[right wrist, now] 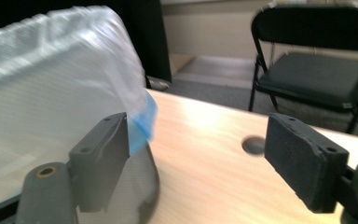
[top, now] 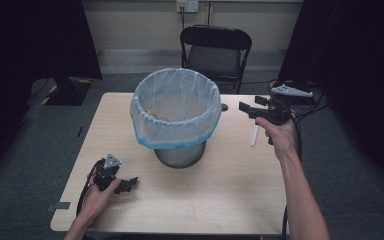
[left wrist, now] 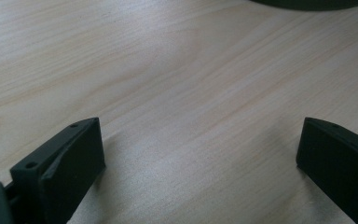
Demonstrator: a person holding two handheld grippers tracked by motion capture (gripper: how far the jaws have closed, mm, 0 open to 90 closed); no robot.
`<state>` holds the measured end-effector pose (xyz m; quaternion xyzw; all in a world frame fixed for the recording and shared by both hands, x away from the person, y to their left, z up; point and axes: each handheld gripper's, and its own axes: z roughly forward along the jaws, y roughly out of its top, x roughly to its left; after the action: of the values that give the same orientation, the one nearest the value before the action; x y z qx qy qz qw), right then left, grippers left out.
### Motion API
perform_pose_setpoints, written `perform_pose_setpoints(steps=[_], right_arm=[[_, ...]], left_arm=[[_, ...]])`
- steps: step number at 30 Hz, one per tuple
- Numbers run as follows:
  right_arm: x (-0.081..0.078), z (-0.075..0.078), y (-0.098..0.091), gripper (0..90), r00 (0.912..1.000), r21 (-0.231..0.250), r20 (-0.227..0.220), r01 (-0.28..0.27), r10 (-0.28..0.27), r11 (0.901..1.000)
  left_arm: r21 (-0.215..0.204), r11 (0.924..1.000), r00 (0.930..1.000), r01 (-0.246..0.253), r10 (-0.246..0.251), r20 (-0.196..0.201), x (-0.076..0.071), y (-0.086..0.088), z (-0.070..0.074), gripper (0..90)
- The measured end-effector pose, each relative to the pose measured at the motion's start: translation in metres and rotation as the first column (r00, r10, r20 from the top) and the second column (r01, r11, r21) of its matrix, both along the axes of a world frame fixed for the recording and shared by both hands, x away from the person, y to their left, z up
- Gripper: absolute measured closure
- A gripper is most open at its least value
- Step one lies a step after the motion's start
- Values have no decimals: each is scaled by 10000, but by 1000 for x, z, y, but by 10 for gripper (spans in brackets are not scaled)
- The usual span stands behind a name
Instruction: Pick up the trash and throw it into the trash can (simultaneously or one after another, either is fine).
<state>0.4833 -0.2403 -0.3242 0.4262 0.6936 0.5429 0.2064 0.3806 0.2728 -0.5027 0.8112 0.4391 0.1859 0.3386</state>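
Note:
A grey waste bin (top: 177, 152) lined with a clear bag with a blue hem (top: 176, 107) stands mid-table; something yellow (top: 150, 112) lies inside. My right gripper (top: 244, 107) hangs in the air just right of the bin's rim, pointing at it, jaws open and empty. In the right gripper view the gripper (right wrist: 198, 149) has the bag (right wrist: 51, 84) close at its left jaw. My left gripper (top: 131, 183) rests low at the table's front left, open. The left gripper view has its jaws (left wrist: 200, 140) wide over bare wood, with the bin's base (left wrist: 307, 3) at the top edge.
A thin white stick (top: 254, 135) lies on the table under my right hand. A round cable hole (top: 224, 107) sits right of the bin. A black folding chair (top: 215, 47) stands beyond the table's far edge. Dark curtains flank both sides.

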Motion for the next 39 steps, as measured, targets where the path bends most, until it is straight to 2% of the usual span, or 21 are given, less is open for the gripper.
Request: perform_pose_setpoints(steps=[4,6,7,9,13,15,20,22,27,29,33,35,37,39], right_arm=[[0,-16,-10,262,9989,47,-334,340,-338,9994],[-1,-24,-14,288,9978,-118,-454,472,-477,9988],[-1,-27,-15,288,9961,-137,-726,497,-505,9987],[1,-36,-20,308,9813,-265,-1818,597,-635,9979],[0,-51,-29,316,9723,-500,-2085,977,-1060,9940],[1,-58,-31,309,9689,-488,-2230,985,-1070,9939],[4,-83,-33,307,9563,-1287,-2594,1039,-1346,9862],[7,-97,-34,318,9478,-1680,-2795,1088,-1532,9798],[12,-119,-39,373,9303,-1734,-3147,1389,-1884,9750],[14,-129,-38,394,9197,-1891,-3381,1413,-1996,9717],[17,-143,-36,443,9062,-2124,-3593,1532,-2229,9651],[20,-147,-35,466,9025,-2211,-3587,1658,-2383,9611],[23,-153,-34,503,8997,-2573,-3497,1761,-2615,9501],[26,-157,-33,542,8974,-2775,-3468,1796,-2728,9438]], left_arm=[[-5,10000,10000,4,-4,2,0,0,0,3],[-5,10000,10000,-1,1,-1,0,0,0,3],[-6,10000,10000,-2,2,0,0,0,0,3],[-1,10000,10000,-8,8,-3,0,0,0,3],[2,10000,10000,-9,9,-2,0,0,0,3],[-1,10000,10000,-11,11,-1,0,0,0,3],[-2,10000,10000,-11,11,-2,0,0,0,3],[4,10000,10000,-14,14,1,0,0,0,3],[0,10000,10000,-7,7,-4,0,0,0,3],[-4,10000,10000,-11,11,-4,0,0,0,3],[5,10000,10000,-12,12,2,0,0,0,3],[6,10000,10000,-11,11,1,0,0,0,3],[3,10000,10000,-13,13,2,0,0,0,3],[5,10000,10000,-14,14,1,0,0,0,3]])
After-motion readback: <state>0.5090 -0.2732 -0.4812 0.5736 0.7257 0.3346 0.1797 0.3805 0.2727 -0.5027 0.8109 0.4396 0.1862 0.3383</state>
